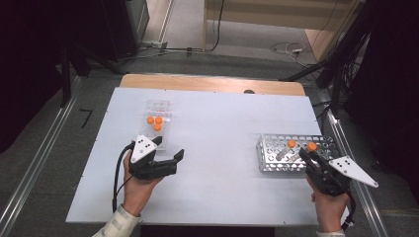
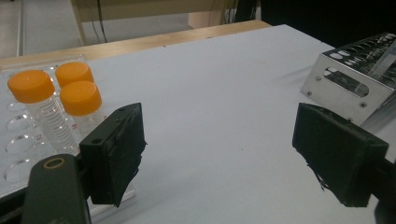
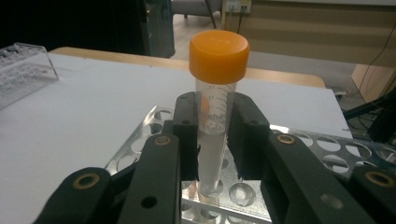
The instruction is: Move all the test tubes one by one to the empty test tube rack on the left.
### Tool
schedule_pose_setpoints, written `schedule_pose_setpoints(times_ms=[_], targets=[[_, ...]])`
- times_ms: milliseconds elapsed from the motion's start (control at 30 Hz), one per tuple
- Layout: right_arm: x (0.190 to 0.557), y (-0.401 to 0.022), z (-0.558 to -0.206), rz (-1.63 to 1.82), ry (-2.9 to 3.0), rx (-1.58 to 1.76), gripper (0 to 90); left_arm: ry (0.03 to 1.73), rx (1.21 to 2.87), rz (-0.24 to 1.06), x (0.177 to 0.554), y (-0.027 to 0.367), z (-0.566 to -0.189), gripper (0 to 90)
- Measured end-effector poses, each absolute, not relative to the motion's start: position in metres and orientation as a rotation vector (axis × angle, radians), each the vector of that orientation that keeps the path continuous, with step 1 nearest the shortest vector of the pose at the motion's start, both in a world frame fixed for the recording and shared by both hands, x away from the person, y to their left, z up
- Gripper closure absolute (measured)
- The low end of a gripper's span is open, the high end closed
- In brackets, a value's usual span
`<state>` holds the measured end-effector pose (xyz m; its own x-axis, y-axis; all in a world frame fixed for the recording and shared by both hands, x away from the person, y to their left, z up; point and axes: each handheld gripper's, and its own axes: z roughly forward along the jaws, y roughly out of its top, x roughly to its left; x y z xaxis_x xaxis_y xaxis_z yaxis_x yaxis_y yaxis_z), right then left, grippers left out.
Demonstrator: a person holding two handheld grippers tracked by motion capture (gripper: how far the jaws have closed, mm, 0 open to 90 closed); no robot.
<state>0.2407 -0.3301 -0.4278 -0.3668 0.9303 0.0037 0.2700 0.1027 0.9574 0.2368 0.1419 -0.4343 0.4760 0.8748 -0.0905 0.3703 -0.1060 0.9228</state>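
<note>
One light, slick tube [image 3: 212, 116] sits clamped below its cap in our right gripper [image 3: 214, 135], left gripper [image 2: 233, 154] wide open, empty.

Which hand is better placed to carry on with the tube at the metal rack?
The right. Its claw is shut on the orange-capped tube above the metal rack. The left claw is open, beside the clear rack.

Lab-type recording room indicated. White work table [image 1: 212, 148] set on grey floor, flanked by metal rails [image 1: 29, 173]. Perforated metal tube rack [image 1: 281, 158] and clear plastic rack [image 1: 158, 111] laid out on table, loaded with orange-capped graduated tubes [image 2: 46, 109]. Black camera-stand legs [image 1: 341, 59] and loose cables [image 1: 289, 48] seen beyond table; plain wooden furniture [image 1: 276, 12] at back.
</note>
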Motion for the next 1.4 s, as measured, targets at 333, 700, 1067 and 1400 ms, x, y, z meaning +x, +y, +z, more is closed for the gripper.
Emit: schedule_pose_setpoints(times_ms=[333, 700, 1067, 1400], targets=[[0.223, -0.318, -0.414, 1.347, 1.766, 1.121, 71.9, 1.063, 1.685, 0.606, 0.235, 0.141, -0.432, 17.2], [0.222, -0.285, -0.417, 1.391, 1.884, 1.042, 71.9, 1.044, 1.696, 0.593, 0.233, 0.136, -0.431, 17.1], [0.231, -0.242, -0.424, 1.426, 2.016, 0.971, 72.0, 1.032, 1.704, 0.579, 0.231, 0.130, -0.431, 17.1], [0.239, -0.207, -0.434, 1.430, 2.109, 0.924, 72.0, 1.021, 1.710, 0.570, 0.231, 0.127, -0.431, 17.1]])
